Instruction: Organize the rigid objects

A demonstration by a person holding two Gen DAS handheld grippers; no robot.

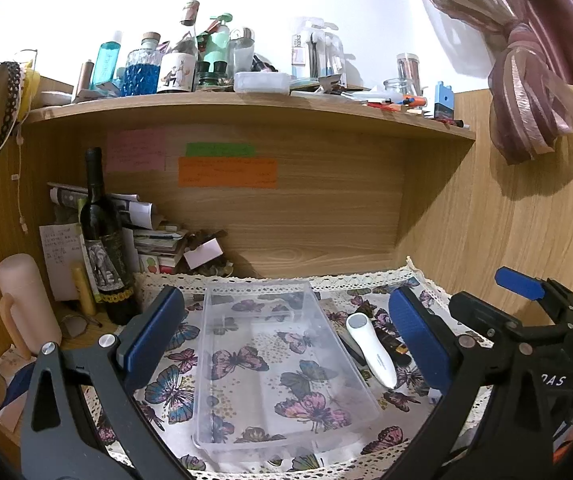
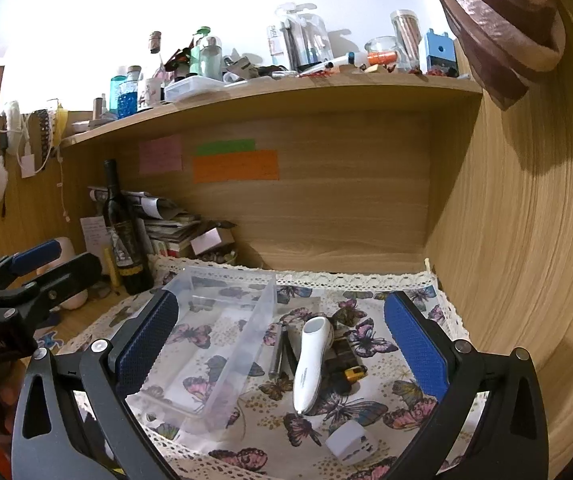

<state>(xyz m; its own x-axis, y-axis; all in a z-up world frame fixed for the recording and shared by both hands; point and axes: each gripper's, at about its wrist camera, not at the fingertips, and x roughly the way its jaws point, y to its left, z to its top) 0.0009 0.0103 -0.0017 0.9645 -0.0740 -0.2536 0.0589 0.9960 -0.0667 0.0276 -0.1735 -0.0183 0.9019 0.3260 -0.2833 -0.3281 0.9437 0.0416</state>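
Observation:
A clear plastic bin (image 1: 278, 364) lies empty on the butterfly-print cloth (image 1: 174, 392); it also shows in the right wrist view as the bin (image 2: 214, 344). To its right lies a white pen-shaped device (image 1: 370, 350) (image 2: 312, 360), beside a slim metal tool (image 2: 278, 352) and a small black and yellow object (image 2: 346, 364). A white cube-shaped block (image 2: 350, 442) sits near the cloth's front edge. My left gripper (image 1: 286, 344) hangs open above the bin. Over the white device my right gripper (image 2: 282, 344) stands open. Neither one holds anything.
A dark wine bottle (image 1: 104, 240), a pink flask (image 1: 26, 304), glasses and stacked papers crowd the desk's left back. The shelf above (image 1: 246, 108) carries several bottles and jars. A wooden side panel (image 2: 526, 260) and a tied curtain (image 1: 526, 92) close the right.

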